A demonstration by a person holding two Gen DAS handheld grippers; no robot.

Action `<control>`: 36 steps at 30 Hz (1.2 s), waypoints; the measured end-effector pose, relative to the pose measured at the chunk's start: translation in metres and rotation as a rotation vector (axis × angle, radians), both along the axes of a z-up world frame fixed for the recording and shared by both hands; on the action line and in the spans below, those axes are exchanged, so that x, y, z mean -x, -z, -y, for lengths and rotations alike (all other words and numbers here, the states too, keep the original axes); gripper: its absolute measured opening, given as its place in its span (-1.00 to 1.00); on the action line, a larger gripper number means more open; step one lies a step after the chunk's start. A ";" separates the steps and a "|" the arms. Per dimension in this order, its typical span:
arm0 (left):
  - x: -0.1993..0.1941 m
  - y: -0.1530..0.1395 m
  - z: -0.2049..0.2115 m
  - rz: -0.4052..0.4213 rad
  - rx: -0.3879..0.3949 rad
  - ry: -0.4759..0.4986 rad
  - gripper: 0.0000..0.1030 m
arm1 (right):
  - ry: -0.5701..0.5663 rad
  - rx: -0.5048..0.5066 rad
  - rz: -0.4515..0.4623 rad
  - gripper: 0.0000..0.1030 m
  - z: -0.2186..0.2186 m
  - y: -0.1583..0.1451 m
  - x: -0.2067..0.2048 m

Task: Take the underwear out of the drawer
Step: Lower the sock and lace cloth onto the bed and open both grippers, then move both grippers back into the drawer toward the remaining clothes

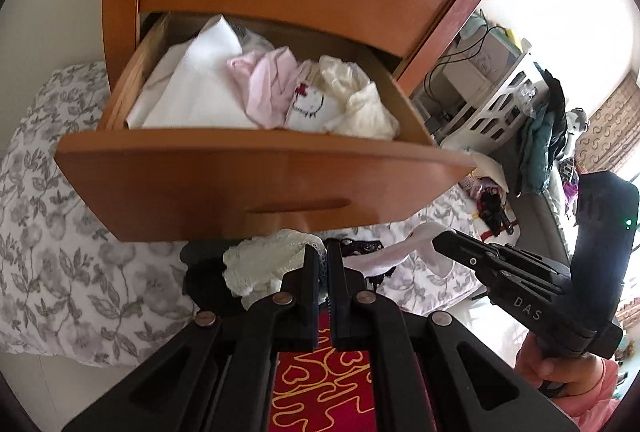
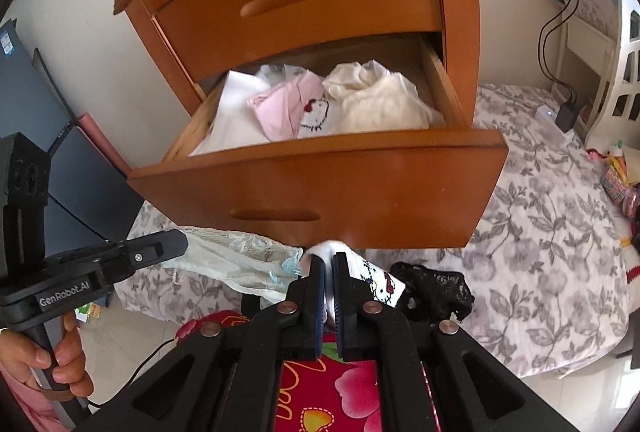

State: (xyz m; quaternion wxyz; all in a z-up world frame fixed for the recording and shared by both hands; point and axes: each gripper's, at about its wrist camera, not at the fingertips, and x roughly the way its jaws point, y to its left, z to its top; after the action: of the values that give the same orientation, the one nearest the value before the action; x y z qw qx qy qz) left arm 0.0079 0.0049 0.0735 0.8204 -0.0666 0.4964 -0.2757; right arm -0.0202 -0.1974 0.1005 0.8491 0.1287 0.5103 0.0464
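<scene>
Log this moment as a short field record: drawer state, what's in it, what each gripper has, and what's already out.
lower drawer: pulled open
upper drawer: closed
in drawer: white cloth, pink garment, cream garment
left gripper: shut on cream lace underwear
right gripper: shut on white printed underwear
already out: black lace underwear lying on the floral bedspread

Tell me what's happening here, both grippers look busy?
A person holds a gripper in each hand in front of the open lower drawer. The left gripper is shut on a cream lace garment; the right gripper is shut on a white printed piece. Both are out of the drawer. A pink garment and cream ones remain inside.
</scene>
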 end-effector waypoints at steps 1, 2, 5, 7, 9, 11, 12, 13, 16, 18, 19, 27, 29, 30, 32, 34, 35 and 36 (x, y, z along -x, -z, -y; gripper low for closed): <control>-0.001 0.003 0.000 -0.007 -0.006 -0.002 -0.94 | 0.000 0.002 -0.003 -0.86 0.000 0.001 0.000; -0.001 0.005 0.000 -0.012 -0.010 -0.005 -0.94 | 0.000 0.004 -0.005 -0.86 0.000 0.002 0.000; -0.005 0.012 0.001 -0.027 -0.020 -0.011 -0.94 | 0.004 0.010 -0.016 -0.86 0.000 0.005 -0.002; -0.006 0.017 0.002 -0.037 -0.035 -0.015 -0.94 | 0.008 0.013 -0.036 -0.86 0.000 0.011 -0.004; -0.008 0.024 0.002 -0.055 -0.047 -0.019 -0.94 | 0.011 0.012 -0.056 -0.86 0.000 0.017 -0.005; -0.009 0.031 0.002 -0.078 -0.057 -0.024 -0.94 | 0.017 0.011 -0.075 -0.86 0.000 0.023 -0.005; -0.009 0.033 0.001 -0.083 -0.060 -0.024 -0.94 | 0.017 0.013 -0.077 -0.86 0.000 0.024 -0.005; -0.010 0.034 0.001 -0.089 -0.064 -0.026 -0.92 | 0.017 0.017 -0.078 -0.86 0.000 0.024 -0.005; -0.011 0.035 -0.002 -0.095 -0.072 -0.042 -0.63 | 0.023 0.027 -0.077 -0.86 0.001 0.023 -0.006; -0.012 0.034 -0.004 -0.089 -0.075 -0.056 -0.25 | 0.025 0.031 -0.081 -0.86 0.001 0.024 -0.006; -0.012 0.032 -0.004 -0.084 -0.079 -0.060 -0.15 | 0.026 0.033 -0.083 -0.86 0.001 0.024 -0.006; -0.016 0.030 -0.009 -0.083 -0.108 -0.105 0.33 | 0.029 0.052 -0.091 -0.45 0.000 0.025 -0.006; -0.018 0.032 -0.011 -0.083 -0.132 -0.129 0.50 | 0.031 0.055 -0.093 -0.24 0.000 0.024 -0.006; -0.019 0.034 -0.012 -0.082 -0.145 -0.142 0.53 | 0.033 0.056 -0.094 -0.14 0.000 0.025 -0.006; -0.020 0.037 -0.016 -0.085 -0.171 -0.174 0.60 | 0.040 0.062 -0.094 0.07 0.001 0.024 -0.005; -0.021 0.038 -0.019 -0.086 -0.183 -0.195 0.62 | 0.043 0.064 -0.094 0.14 0.002 0.024 -0.005; -0.021 0.039 -0.020 -0.084 -0.188 -0.201 0.63 | 0.046 0.066 -0.096 0.20 0.002 0.024 -0.005; -0.021 0.038 -0.021 -0.079 -0.192 -0.208 0.64 | 0.049 0.069 -0.096 0.21 0.003 0.024 -0.005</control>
State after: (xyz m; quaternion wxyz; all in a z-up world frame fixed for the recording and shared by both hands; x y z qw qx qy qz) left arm 0.0287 0.0262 0.0351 0.8270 -0.0494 0.5428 -0.1376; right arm -0.0149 -0.2003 0.0761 0.8283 0.1139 0.5486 0.0018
